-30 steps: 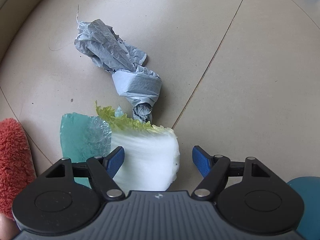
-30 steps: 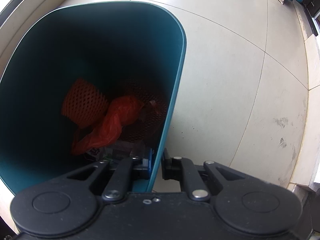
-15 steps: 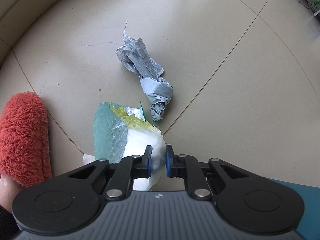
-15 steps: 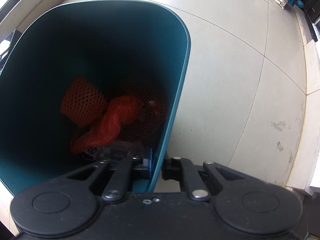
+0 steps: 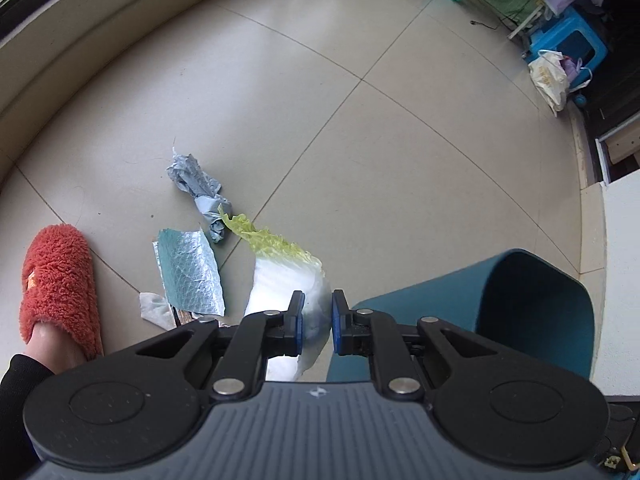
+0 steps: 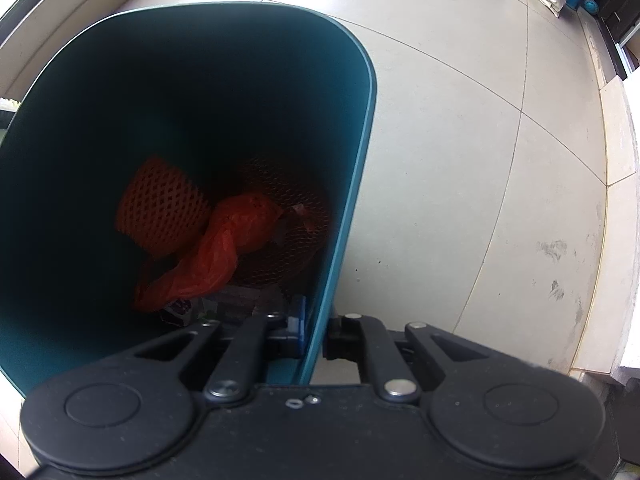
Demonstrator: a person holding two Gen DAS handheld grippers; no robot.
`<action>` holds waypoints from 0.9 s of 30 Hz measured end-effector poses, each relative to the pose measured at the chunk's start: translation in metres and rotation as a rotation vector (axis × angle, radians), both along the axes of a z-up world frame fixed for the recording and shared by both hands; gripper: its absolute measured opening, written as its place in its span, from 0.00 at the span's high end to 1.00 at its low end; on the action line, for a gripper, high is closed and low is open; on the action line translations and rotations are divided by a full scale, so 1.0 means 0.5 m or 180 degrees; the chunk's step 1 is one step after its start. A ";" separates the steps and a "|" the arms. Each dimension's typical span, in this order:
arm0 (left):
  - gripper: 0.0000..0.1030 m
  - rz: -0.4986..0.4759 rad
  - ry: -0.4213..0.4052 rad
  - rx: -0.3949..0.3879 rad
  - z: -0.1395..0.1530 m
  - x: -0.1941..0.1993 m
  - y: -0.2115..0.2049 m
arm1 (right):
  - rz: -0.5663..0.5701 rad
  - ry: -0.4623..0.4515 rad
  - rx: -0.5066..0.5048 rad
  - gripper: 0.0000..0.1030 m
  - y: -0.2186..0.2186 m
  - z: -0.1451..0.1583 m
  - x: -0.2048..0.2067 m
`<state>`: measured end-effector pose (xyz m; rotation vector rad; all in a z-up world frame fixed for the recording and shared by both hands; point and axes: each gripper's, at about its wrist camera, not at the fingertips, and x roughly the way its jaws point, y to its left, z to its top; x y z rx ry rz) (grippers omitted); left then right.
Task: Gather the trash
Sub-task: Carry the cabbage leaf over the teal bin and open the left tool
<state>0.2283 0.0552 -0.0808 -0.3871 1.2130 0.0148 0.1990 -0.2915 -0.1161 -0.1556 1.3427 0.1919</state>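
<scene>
Left of the teal bin (image 5: 532,304), the left tongs (image 5: 316,322) pinch a cabbage leaf (image 5: 286,280) lifted above the floor (image 5: 360,140), past the crumpled grey bag (image 5: 198,188) and bubble wrap (image 5: 188,276). The right tongs (image 6: 314,334) are clamped on the bin's rim (image 6: 360,152).

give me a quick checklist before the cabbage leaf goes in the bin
1. Left hand-held gripper shut on the cabbage leaf: ok.
2. Leaf off the floor: ok, it hangs from the pads.
3. Right hand-held gripper clamped on the bin rim: ok.
4. Bin mouth open, with room above the red bag and orange net: ok.
5. Leaf over the bin mouth: not ok, it hangs beside it.
6. Grey bag and foil wrapper collected: not ok.
</scene>
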 end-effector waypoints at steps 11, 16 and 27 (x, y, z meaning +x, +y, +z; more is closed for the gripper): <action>0.88 -0.0744 -0.0361 -0.0129 0.139 -0.091 -0.190 | 0.0074 -0.0071 0.0033 0.93 -0.011 0.008 -0.016; 0.88 -0.1016 -0.0392 -0.0159 0.134 -0.100 -0.263 | 0.0106 -0.0096 0.0033 0.92 -0.007 0.012 -0.023; 0.88 -0.1434 0.0059 0.0179 -0.056 -0.048 -0.419 | 0.0117 -0.0109 0.0132 0.91 -0.027 0.021 -0.028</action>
